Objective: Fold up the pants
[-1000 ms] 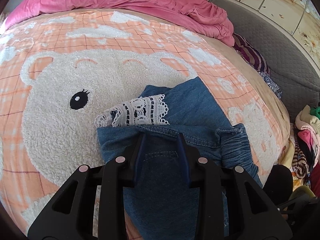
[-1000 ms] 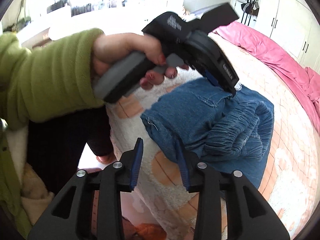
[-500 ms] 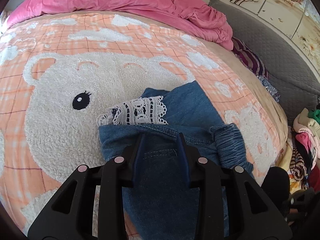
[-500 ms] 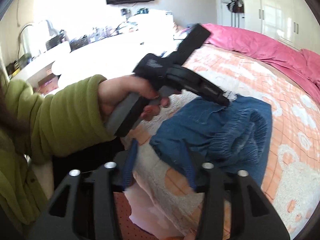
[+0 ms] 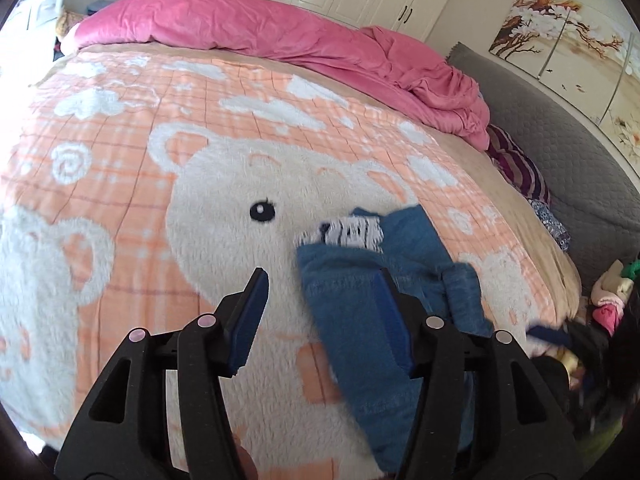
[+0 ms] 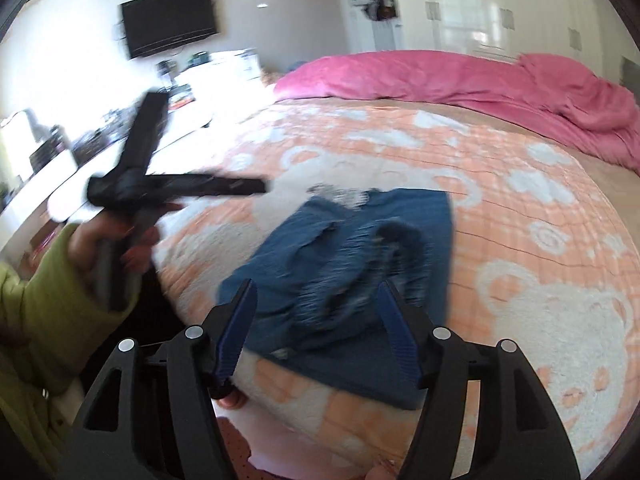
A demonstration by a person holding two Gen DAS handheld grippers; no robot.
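The folded denim pants (image 5: 360, 320) lie in a compact blue bundle on the bear-print blanket (image 5: 160, 160), near the close edge of the bed, right at the bear's cheek. From the left wrist view the bundle's long axis runs from the near edge away toward the far pink duvet (image 5: 280, 36), and the white lace trim (image 5: 352, 234) peeks out at its far end; the gathered elastic part (image 6: 360, 264) bunches along the bundle's right side. Left tongs (image 5: 320, 312) have just been opening and stand parted now, the left finger over bare blanket, the right finger over the denim, pads not pressing on anything. Right tongs (image 6: 316, 320) have just been opening too, spread wide with the near end of the pants seen between the fingers, no grip on the cloth that can be seen. In the right wrist view a hand (image 6: 108, 244) in a green sleeve (image 6: 44, 300) carries the left tool, blurred, off to the left of the bundle and clear of it. Plenty of open blanket lies left and beyond the pants; to the right the bed edge comes sooner, with a striped cloth (image 5: 516, 168) and a grey headboard (image 5: 560, 140) past it, and the near edge of the bed sits just under the bundle's near end.
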